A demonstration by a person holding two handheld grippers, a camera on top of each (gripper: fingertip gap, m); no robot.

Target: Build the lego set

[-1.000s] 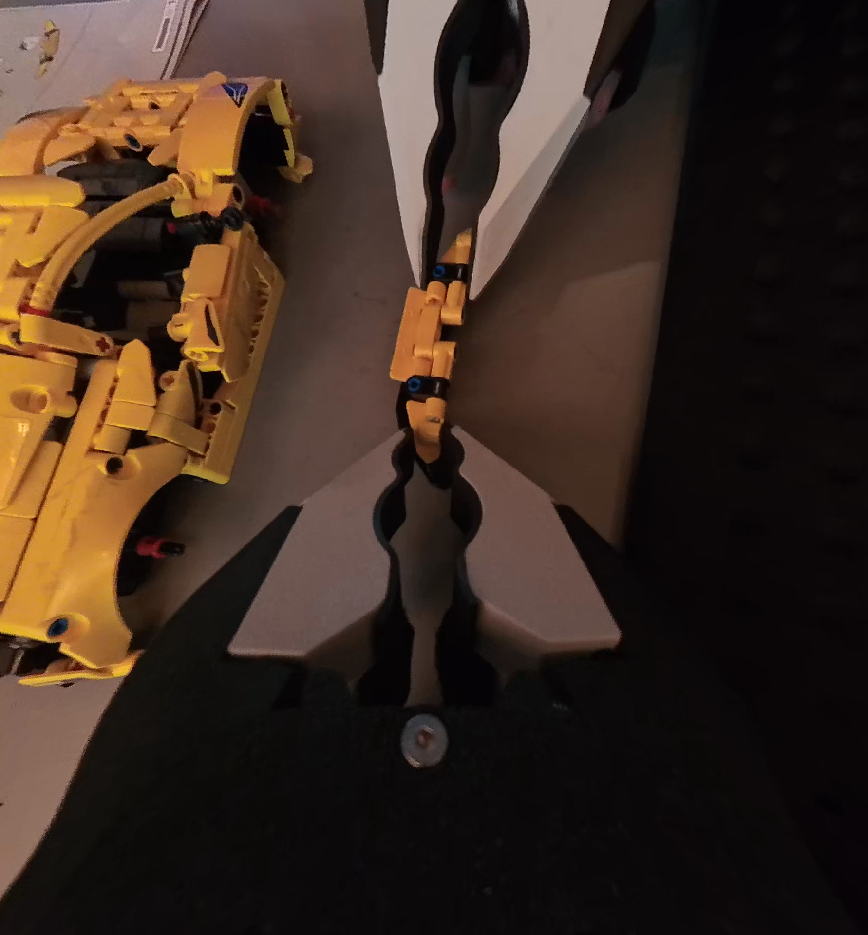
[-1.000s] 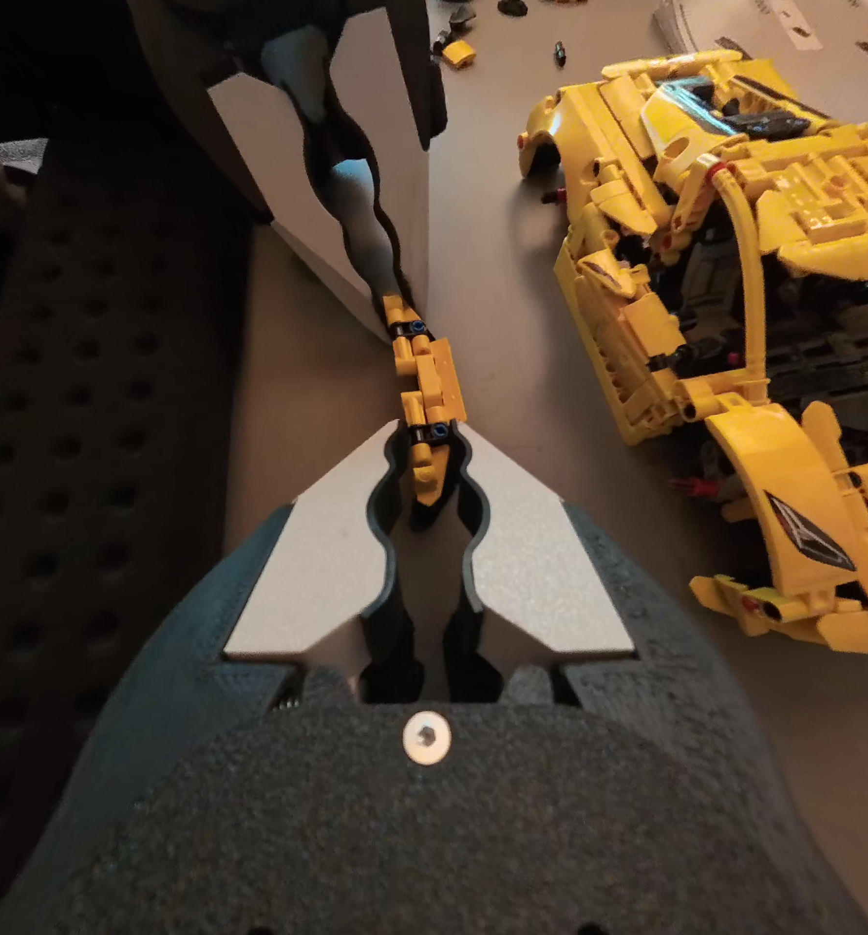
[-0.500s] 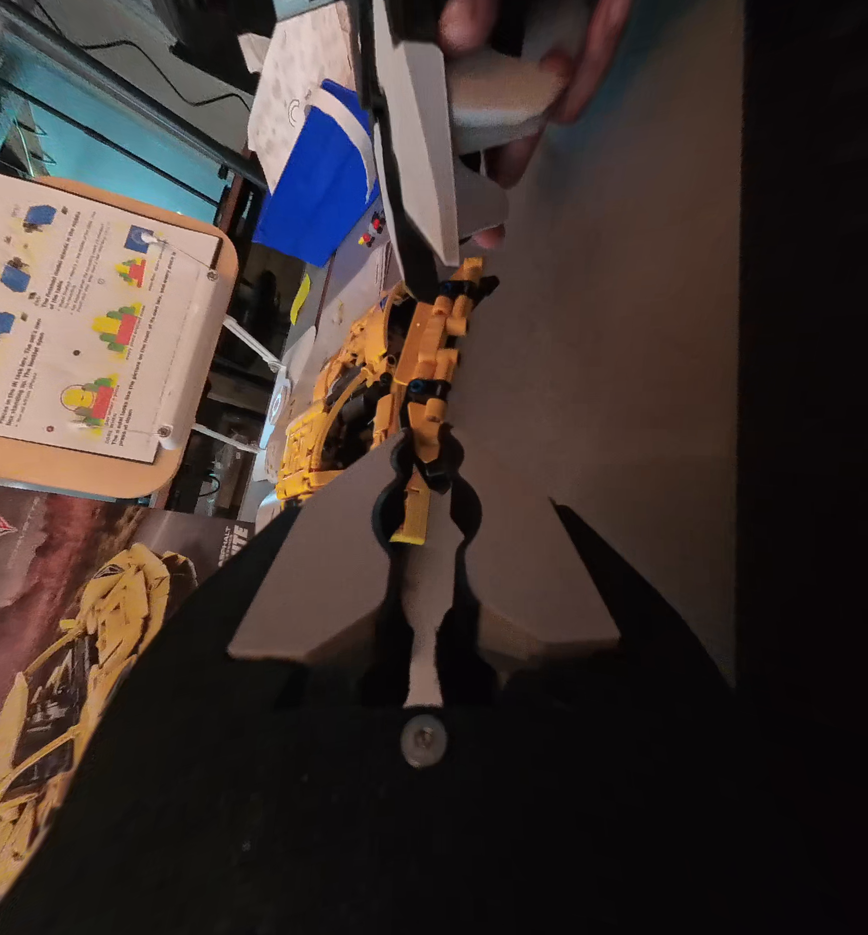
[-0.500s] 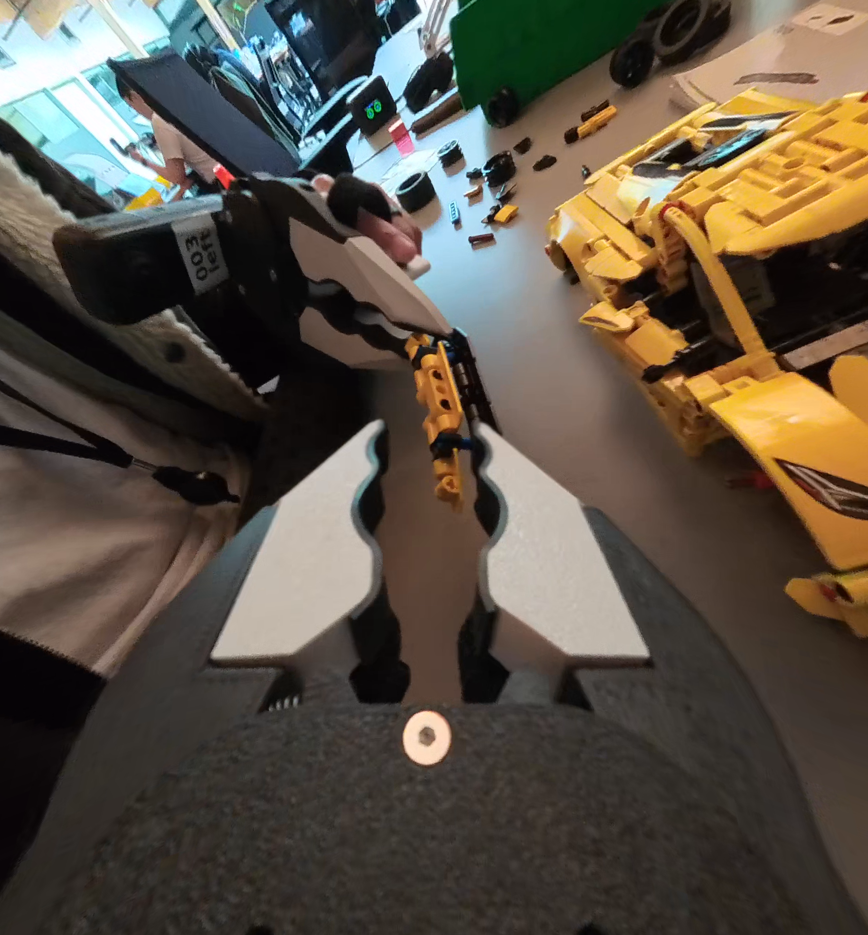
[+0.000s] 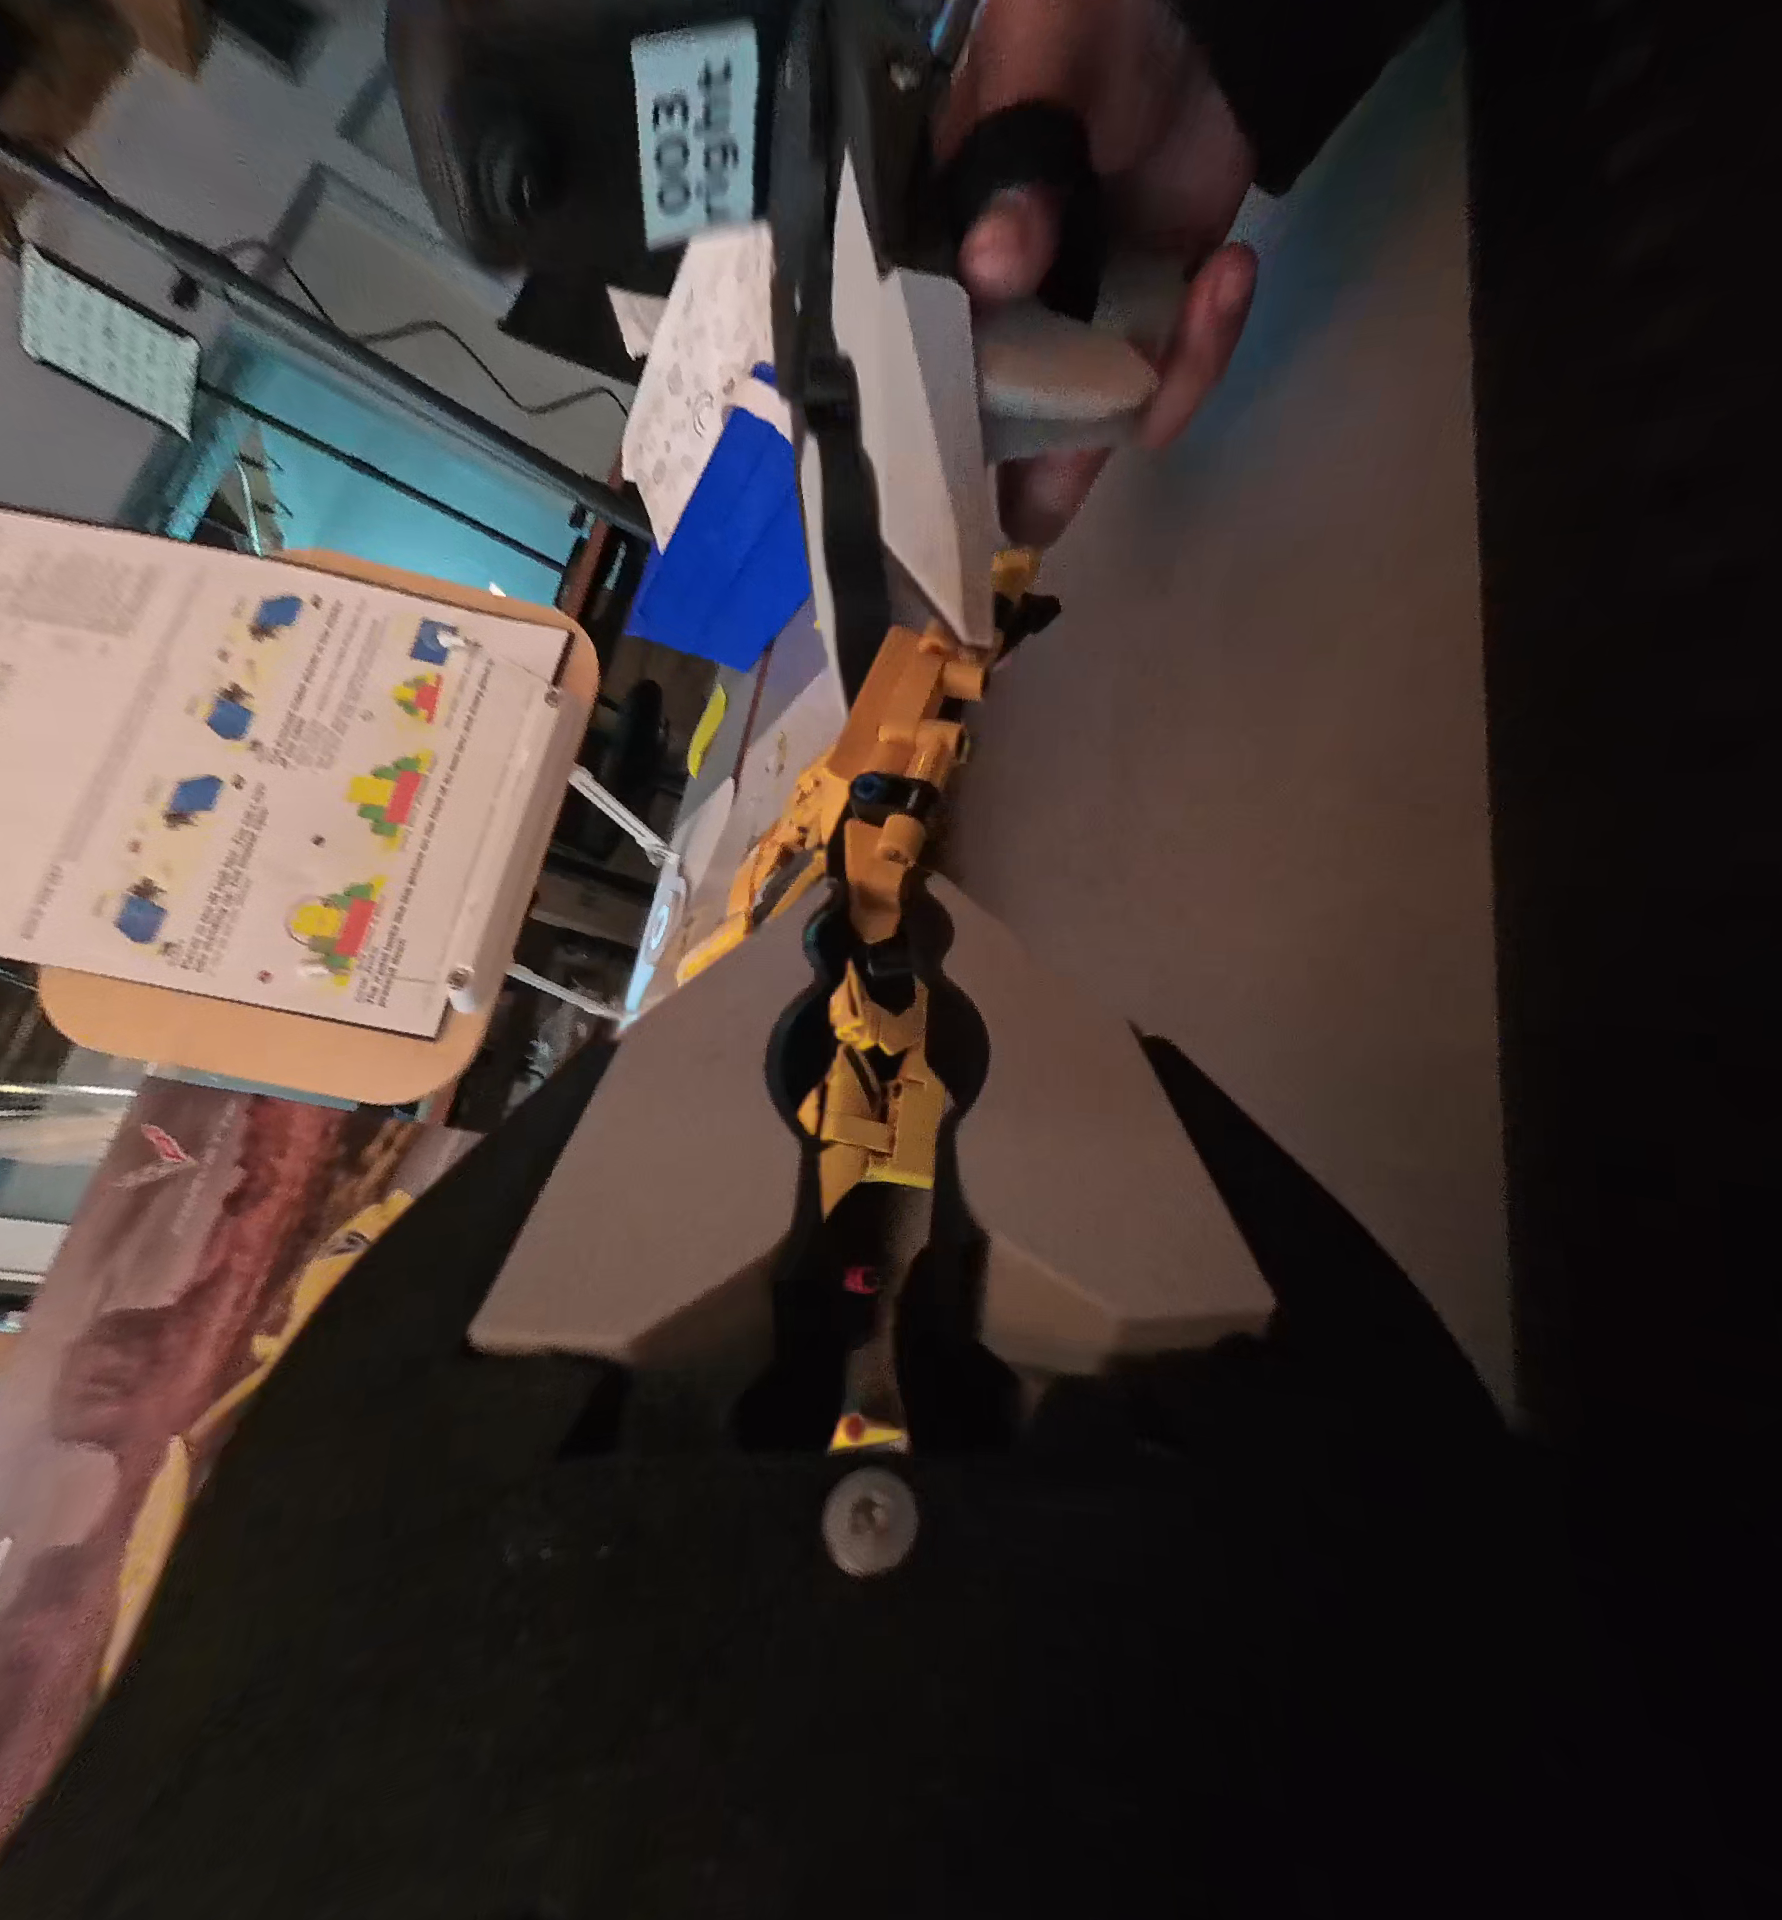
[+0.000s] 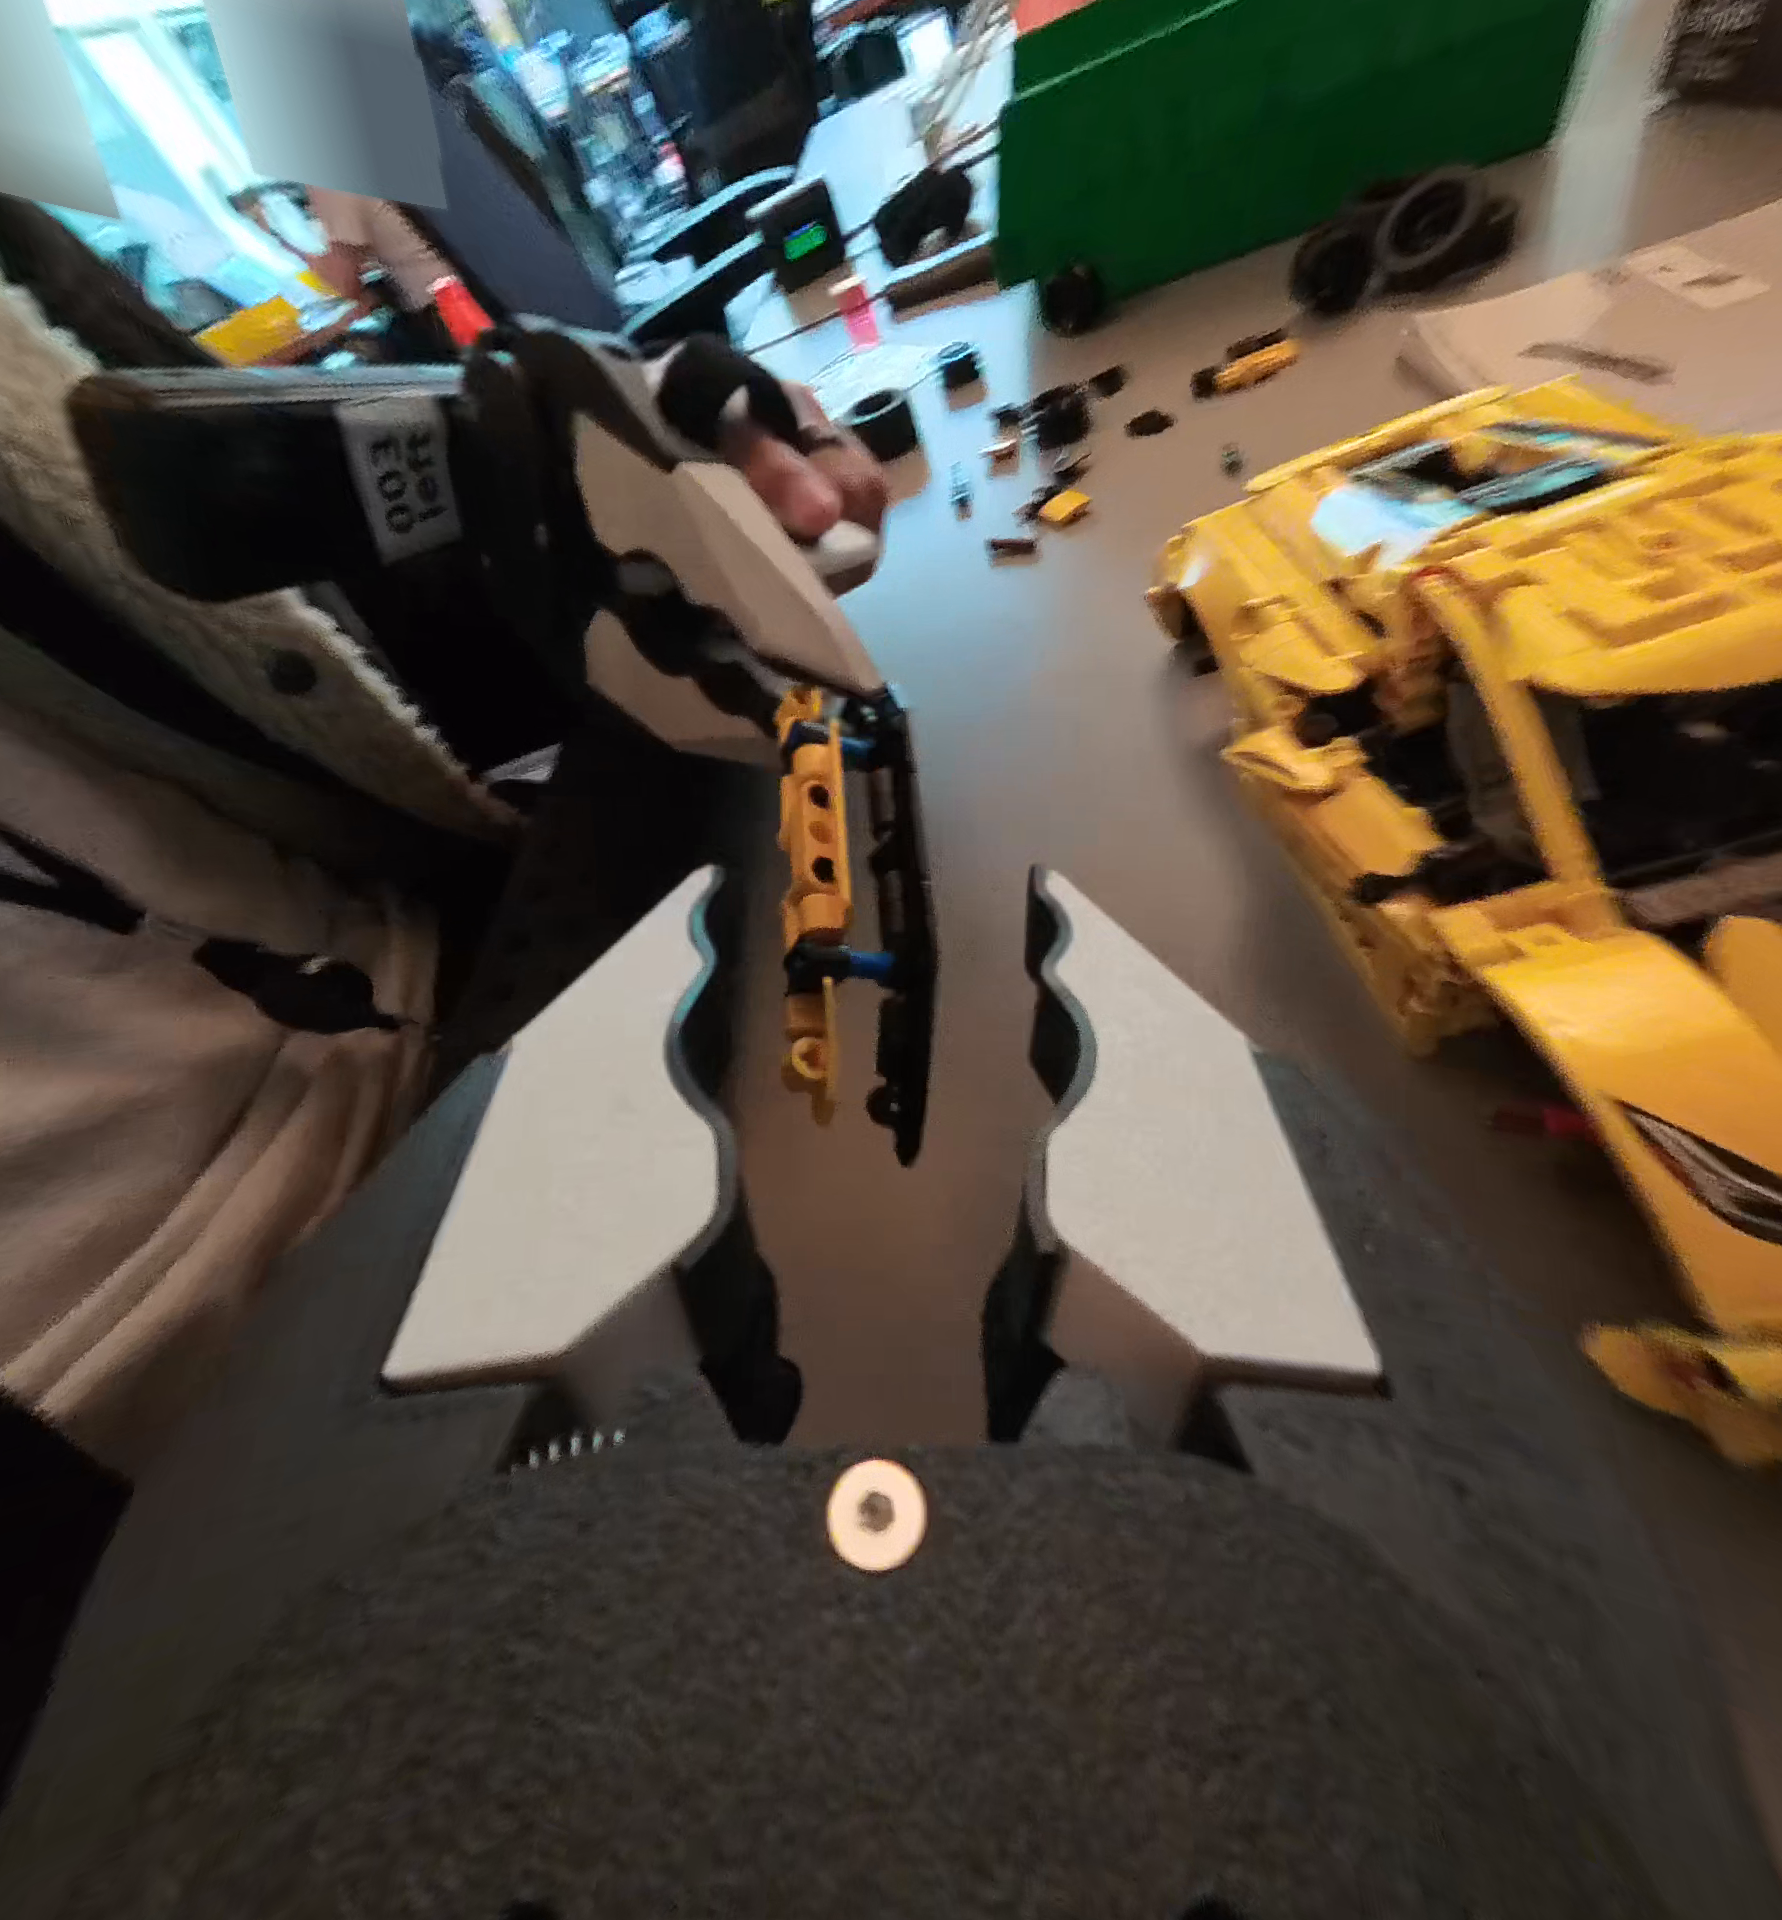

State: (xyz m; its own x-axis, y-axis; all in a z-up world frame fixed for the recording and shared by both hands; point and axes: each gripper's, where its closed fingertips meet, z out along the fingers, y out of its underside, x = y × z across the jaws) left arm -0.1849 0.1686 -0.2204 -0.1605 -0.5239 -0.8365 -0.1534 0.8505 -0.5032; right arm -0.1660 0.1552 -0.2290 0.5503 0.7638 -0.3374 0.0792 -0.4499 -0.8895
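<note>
Grey tabletop [image 6: 1022,727], cluttered workshop bkgd; left gripper [image 5: 871,935] clamped on yellow sub-assy [image 6: 814,904], long axis vertical mid-frame, tip just between right gripper [image 6: 871,883] fingers, spread apart

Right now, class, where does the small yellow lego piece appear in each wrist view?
Left wrist view: the yellow piece sits centre, clamped in the left tongs.
Right wrist view: the same piece hangs left of centre, ahead of the open right tongs.
Shared landmark: the yellow car, at in the left view.
</note>
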